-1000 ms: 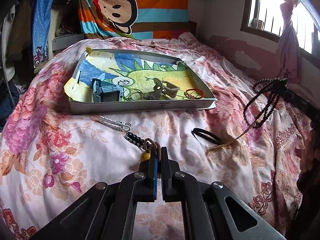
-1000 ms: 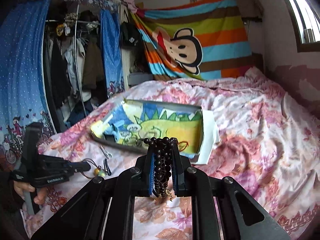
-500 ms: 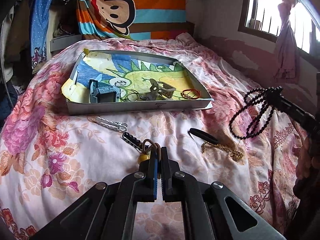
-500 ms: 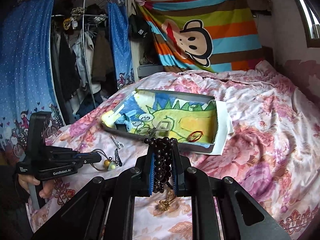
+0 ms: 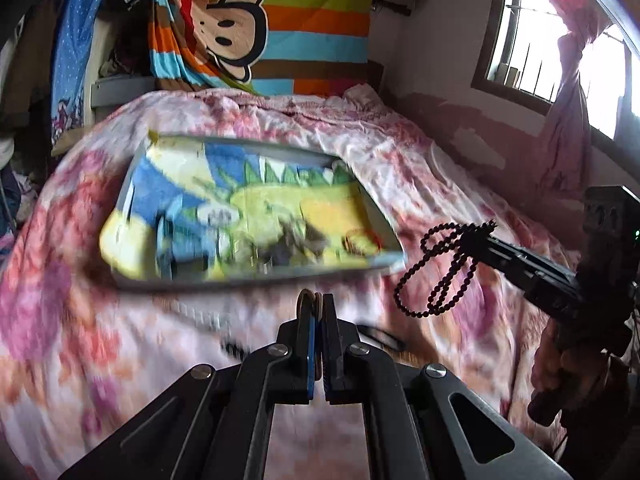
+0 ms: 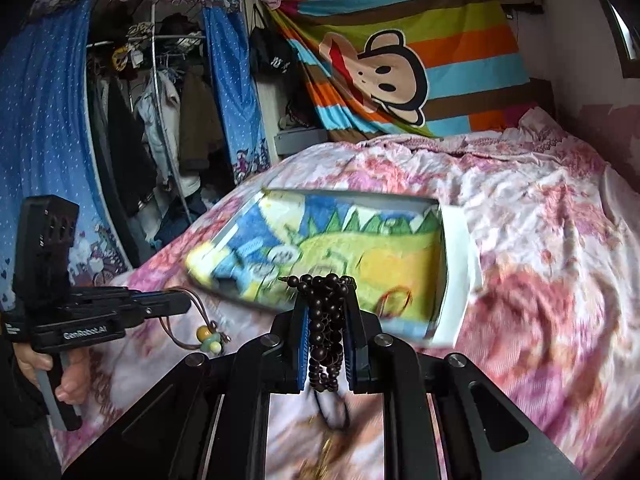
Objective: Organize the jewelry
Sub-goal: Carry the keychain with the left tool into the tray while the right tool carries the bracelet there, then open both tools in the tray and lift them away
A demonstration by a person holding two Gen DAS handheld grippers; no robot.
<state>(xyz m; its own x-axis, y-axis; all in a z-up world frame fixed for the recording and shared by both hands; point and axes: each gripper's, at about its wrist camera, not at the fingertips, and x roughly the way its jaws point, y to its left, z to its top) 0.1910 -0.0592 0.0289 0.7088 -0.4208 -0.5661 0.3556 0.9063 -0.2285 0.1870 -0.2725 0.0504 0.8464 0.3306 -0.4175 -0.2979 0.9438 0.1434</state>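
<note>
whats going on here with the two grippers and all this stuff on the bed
A person is sorting jewelry on a floral bedspread, a handheld gripper in each hand. The left gripper is shut on a brown cord with coloured beads hanging below it. The right gripper is clamped on a dark bead strand that dangles in loops. Both hang just short of the tray lined with a dinosaur picture, where a few pieces already lie, too blurred to name.

Motion blur smears the tray (image 5: 256, 280) and its small contents past telling. The claw bodies are cut off by the lower edges.
</note>
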